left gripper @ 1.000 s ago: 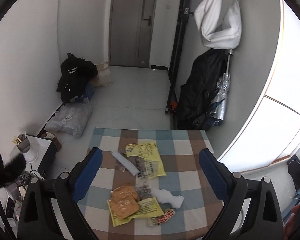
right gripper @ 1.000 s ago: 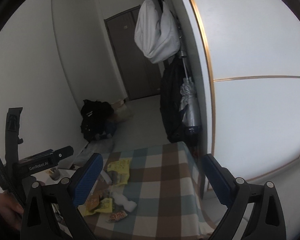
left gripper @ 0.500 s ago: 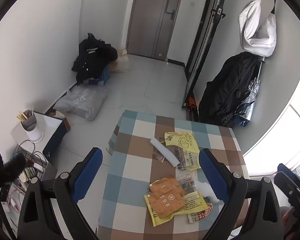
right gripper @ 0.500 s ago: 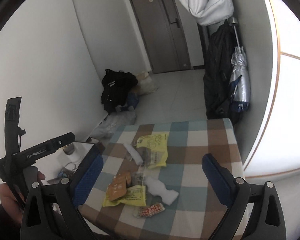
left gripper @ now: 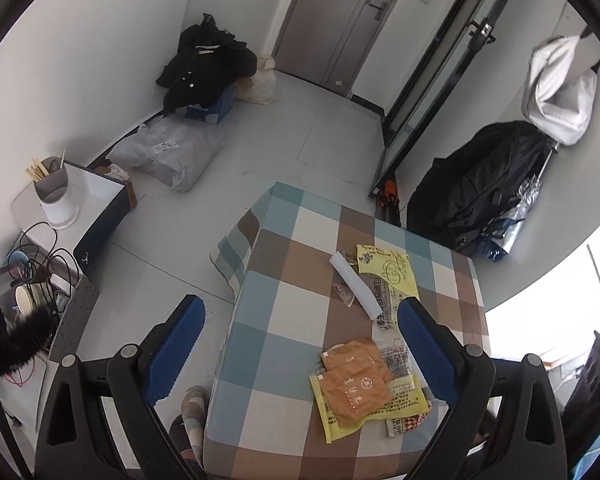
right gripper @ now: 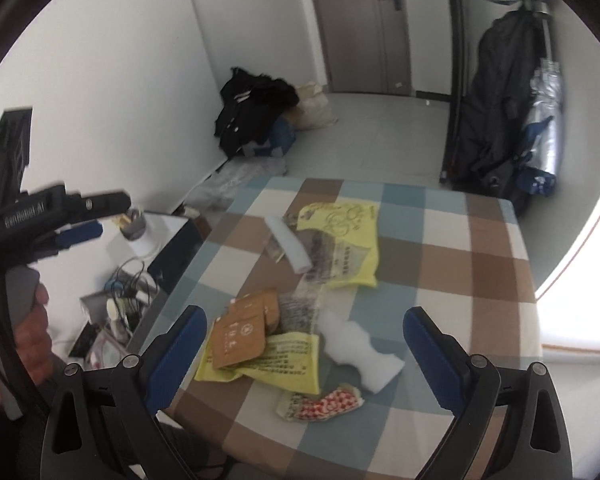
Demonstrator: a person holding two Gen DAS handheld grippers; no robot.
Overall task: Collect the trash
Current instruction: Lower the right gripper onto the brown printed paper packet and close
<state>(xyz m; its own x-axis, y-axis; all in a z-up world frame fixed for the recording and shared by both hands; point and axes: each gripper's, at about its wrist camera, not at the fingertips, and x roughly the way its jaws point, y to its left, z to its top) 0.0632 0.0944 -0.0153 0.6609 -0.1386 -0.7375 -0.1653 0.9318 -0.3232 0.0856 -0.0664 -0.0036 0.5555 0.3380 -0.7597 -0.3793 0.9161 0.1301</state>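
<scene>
Trash lies on a checked tablecloth (left gripper: 284,320) (right gripper: 484,264): orange-brown sachets (left gripper: 354,380) (right gripper: 242,332), yellow wrappers (left gripper: 388,270) (right gripper: 340,236), a white foam piece (right gripper: 356,346), a white tube (left gripper: 356,286) (right gripper: 288,246) and a red-checked wrapper (right gripper: 324,400). My left gripper (left gripper: 300,344) hovers open above the table's left side, nothing between its fingers. My right gripper (right gripper: 300,352) hangs open above the pile, holding nothing. In the right wrist view the left gripper (right gripper: 66,224) shows at the left, held by a hand (right gripper: 28,336).
Left of the table stand a white side table (left gripper: 96,190) with a cup of sticks (left gripper: 52,190) and a shelf of cables and bowls (left gripper: 32,284). On the floor lie a plastic bag (left gripper: 172,152) and black clothes (left gripper: 204,68). Black bags (left gripper: 484,192) lean right.
Both grippers have tilted down and moved toward the table, so the trash pile looks larger and nearer. The left view has swung left. Both grippers stay open.
</scene>
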